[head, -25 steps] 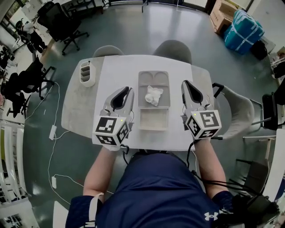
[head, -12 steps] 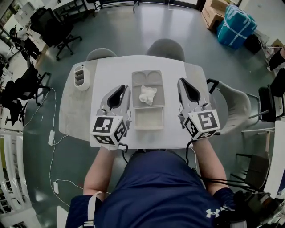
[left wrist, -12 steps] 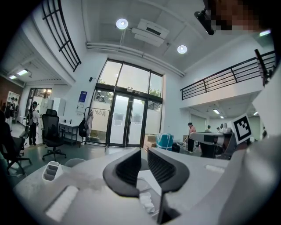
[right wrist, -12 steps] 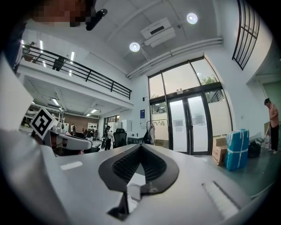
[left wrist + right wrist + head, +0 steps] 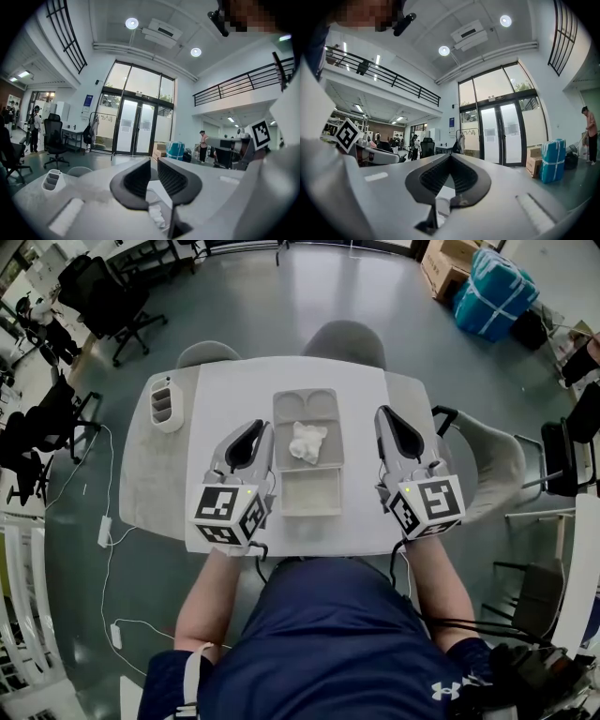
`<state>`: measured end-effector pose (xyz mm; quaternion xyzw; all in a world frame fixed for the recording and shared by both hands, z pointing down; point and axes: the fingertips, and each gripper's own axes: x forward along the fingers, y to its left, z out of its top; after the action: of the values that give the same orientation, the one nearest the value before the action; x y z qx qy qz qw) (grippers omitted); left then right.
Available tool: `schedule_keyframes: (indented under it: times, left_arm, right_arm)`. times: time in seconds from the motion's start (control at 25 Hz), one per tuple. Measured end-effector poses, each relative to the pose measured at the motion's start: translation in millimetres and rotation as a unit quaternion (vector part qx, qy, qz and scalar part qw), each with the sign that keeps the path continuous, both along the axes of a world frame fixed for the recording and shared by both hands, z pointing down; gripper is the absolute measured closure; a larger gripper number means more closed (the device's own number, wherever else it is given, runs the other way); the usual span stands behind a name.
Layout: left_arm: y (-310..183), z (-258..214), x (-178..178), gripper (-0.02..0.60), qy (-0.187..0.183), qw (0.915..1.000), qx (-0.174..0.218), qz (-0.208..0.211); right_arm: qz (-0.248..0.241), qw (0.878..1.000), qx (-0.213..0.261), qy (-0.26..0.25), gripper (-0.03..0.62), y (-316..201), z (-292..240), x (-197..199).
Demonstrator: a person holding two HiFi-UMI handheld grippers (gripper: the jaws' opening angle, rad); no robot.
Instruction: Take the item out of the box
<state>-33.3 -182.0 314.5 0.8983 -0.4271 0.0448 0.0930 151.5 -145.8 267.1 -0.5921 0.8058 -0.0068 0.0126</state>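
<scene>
Head view: approach step, nothing held; left tongs (image 5: 264,427) slightly spread, right tongs (image 5: 382,412) pressed together, box (image 5: 307,495) between them holding white item (image 5: 307,442); next move probably needs one spread and reaching inward.

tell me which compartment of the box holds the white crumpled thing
The large middle compartment: the white crumpled item lies there; the far and near ones look empty.

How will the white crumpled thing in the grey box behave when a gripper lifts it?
The white crumpled item looks like soft tissue or cloth, so it will probably be floppy and sag. It seems light; the box should likely stay put. Its folds probably give the jaws easy purchase.
</scene>
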Motion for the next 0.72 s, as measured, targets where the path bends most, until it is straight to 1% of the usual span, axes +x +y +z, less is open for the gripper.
schedule_keyframes:
  times: [0.32,0.72]
  left_arm:
    - [-9,3,-3,0.531,0.001,1.0,-0.006,-0.001]
    - [-17,14,1,0.531,-0.003,0.9998,-0.018,0.006]
  right_arm:
    - [-0.003,1.0,-0.002,-0.006,0.592,-7,0,-3]
    - [-0.003,1.0,-0.015,-0.014,0.592,-15,13,-3]
